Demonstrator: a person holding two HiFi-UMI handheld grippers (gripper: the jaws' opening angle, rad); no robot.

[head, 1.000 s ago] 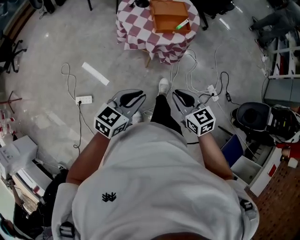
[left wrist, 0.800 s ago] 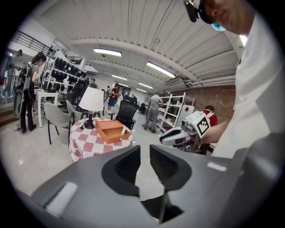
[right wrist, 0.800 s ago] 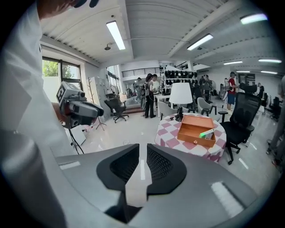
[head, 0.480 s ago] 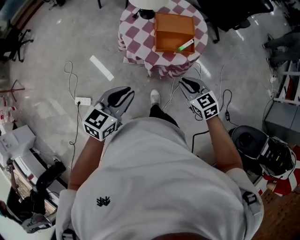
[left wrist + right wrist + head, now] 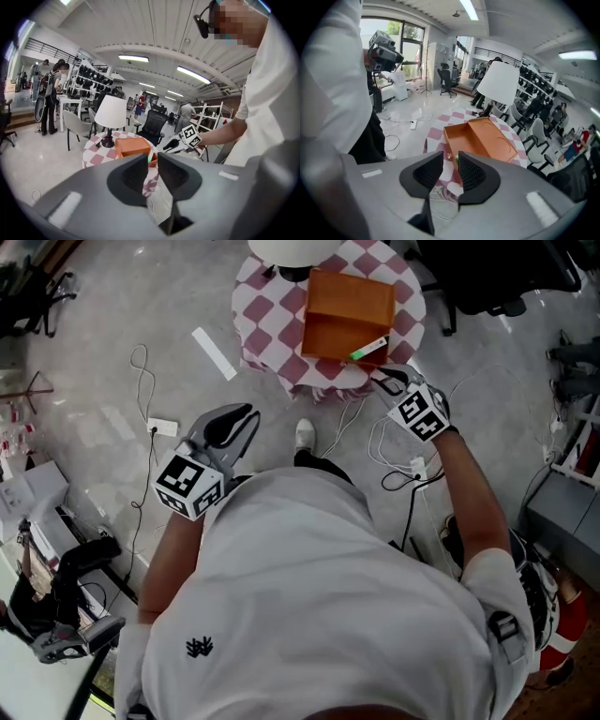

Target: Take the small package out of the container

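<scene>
**Person with two grippers stands at a small round table**

Seen from above, a person in a white shirt stands on a grey floor. In front of them is a round table under a red-and-white checked cloth.

An open orange box sits on the table, beside a white lamp. The package, small and white with a green end, lies slantwise inside the box. It is in the near right corner, by the front wall.

The right gripper reaches out over the table's near edge and points down. Its tips are close to the package but do not touch it. Its jaws have just been opening and now stand apart with a narrow gap. Nothing is between them; the box corner shows beyond.

The left gripper is held back over the floor, well apart from the table. Its jaws are also slightly apart and empty.

One white shoe shows below the table. White cables and a power strip lie on the floor.
</scene>
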